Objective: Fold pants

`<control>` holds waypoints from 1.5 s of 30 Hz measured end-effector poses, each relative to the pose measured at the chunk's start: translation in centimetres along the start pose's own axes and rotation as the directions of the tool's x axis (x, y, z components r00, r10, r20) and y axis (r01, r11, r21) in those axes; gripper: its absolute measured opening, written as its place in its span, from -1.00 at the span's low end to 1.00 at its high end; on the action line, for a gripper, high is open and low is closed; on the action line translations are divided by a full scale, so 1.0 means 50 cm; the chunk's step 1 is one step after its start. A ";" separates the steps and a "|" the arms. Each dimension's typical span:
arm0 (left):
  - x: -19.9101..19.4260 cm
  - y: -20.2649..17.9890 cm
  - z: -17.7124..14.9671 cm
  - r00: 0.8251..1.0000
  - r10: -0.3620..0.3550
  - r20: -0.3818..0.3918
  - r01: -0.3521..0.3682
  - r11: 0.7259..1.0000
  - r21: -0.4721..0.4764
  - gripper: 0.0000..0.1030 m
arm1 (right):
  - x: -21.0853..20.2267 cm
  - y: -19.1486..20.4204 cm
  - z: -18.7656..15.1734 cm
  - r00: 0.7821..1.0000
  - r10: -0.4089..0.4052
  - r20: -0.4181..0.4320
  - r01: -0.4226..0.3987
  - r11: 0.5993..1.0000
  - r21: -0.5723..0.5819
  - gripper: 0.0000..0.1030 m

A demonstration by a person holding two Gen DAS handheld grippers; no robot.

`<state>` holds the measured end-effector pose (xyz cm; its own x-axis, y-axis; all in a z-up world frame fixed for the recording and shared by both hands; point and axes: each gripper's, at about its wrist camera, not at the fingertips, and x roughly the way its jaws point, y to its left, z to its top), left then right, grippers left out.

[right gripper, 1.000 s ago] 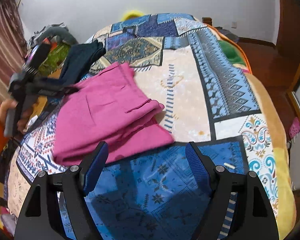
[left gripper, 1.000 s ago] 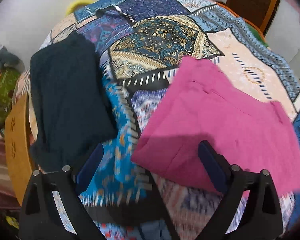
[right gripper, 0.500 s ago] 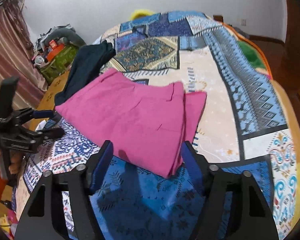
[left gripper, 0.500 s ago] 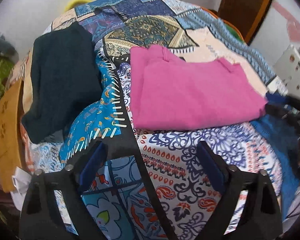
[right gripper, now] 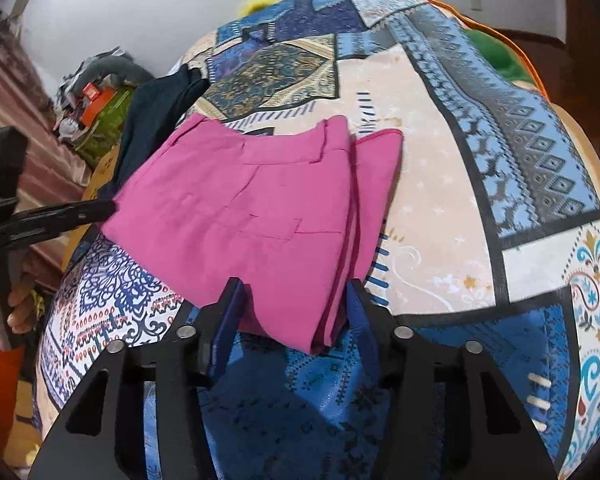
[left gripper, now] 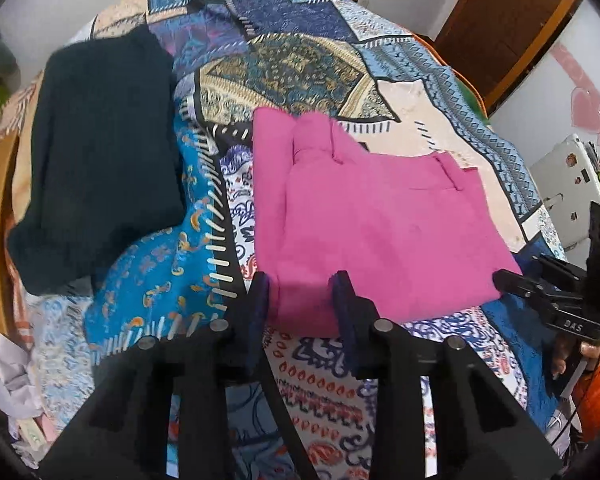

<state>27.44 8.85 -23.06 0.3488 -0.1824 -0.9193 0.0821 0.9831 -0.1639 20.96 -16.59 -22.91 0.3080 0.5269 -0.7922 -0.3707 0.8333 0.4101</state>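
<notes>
Folded pink pants (right gripper: pixel 260 216) lie on a bed (right gripper: pixel 440 208). The left gripper (left gripper: pixel 300 300) and right gripper (right gripper: pixel 296 312) each pinch a near corner. Lifting unevenly could spill the stacked layers open.

1. A bed covered by a patchwork-print bedspread (left gripper: pixel 300 52) in blue, cream, gold and red fills most of both views.
2. Folded pink fabric pants (left gripper: pixel 372 220) lie flat on the bedspread, centre right in the left wrist view and centre left in the right wrist view (right gripper: pixel 260 220).
3. A folded dark navy garment (left gripper: pixel 100 152) lies on the spread at the left of the frame, apart from the pants.
</notes>
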 end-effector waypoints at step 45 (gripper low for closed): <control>0.124 -0.050 0.182 0.997 0.075 0.019 -0.077 0.984 0.164 -0.36 | 0.123 -0.028 0.204 0.994 -0.111 0.006 0.111 0.986 -0.125 -0.47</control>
<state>37.90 5.07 -25.10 0.3712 -0.1083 -0.9222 0.2065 0.9779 -0.0317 32.33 -12.79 -23.76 0.3526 0.4324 -0.8299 -0.4406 0.8591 0.2604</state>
